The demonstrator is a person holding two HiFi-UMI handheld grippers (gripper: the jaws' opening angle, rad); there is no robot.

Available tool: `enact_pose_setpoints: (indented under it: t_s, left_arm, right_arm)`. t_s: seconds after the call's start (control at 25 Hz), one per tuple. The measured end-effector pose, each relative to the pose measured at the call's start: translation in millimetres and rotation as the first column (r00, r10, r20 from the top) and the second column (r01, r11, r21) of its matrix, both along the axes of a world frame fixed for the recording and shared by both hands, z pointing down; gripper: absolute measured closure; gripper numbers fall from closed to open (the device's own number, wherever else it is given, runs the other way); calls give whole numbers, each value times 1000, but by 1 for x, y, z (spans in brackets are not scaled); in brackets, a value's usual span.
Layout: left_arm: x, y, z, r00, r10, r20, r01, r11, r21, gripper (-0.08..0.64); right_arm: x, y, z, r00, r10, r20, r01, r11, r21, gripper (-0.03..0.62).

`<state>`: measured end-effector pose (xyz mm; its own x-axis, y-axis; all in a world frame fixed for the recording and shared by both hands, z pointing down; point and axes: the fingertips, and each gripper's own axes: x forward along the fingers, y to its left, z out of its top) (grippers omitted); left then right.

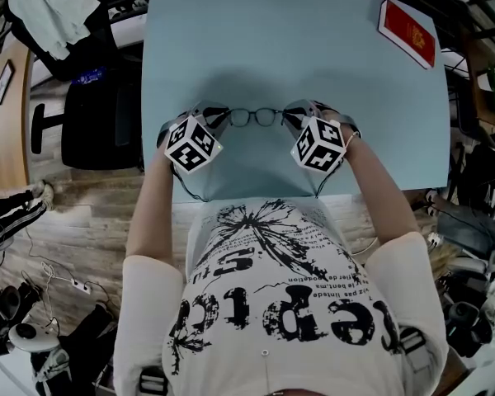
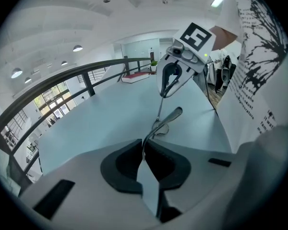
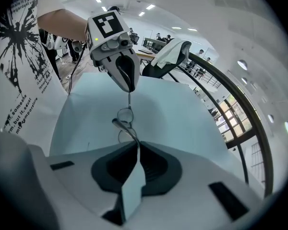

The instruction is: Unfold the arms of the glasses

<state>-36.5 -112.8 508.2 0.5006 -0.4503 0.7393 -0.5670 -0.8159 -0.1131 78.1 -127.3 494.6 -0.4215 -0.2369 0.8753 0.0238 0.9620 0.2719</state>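
Grip check: fingers of the white left gripper (image 1: 217, 122) with its marker cube are pinched shut on the 9 o'clock arm of the slim dark wire-framed round-lens glasses (image 1: 254, 118). Fingers of the matching right gripper (image 1: 294, 122) are clamped on the 3 o'clock arm. The glasses span between the two, over the near-centre of the pale blue desk (image 1: 256, 40); I cannot tell whether the lenses touch it.

Judgement: unfolding is under way, and the arms are not clearly square to the frame.

To do it well:
- Swing each arm tip in an arc about its hinge, not straight apart.
- Keep the pinch light.
- Stop at the hinge stop.

The flat red booklet (image 1: 407, 31) lies at 1 o'clock, well apart.
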Motion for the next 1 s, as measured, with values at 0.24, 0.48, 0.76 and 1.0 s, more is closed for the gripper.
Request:
enact_pose_setpoints:
  t_s: [0.24, 0.48, 0.76, 1.0]
  left_arm:
    - [6, 5, -1, 1000, -17, -17, 17, 1000, -15, 527]
    - [-3, 19, -10, 993, -106, -59, 109, 993, 45, 425]
    - [-4, 46, -60, 960, -219, -175, 254, 943, 214, 456]
    - [8, 54, -129, 919, -219, -328, 335, 872, 356, 520]
  right_arm:
    - [3, 0, -2, 998, 39, 44, -38, 999, -12, 537]
    - [13, 9, -3, 990, 108, 88, -109, 994, 0, 482]
    - [24, 15, -57, 886, 277, 372, -303, 953, 11, 560]
    - [15, 27, -119, 719, 323, 616, -388, 921, -29, 580]
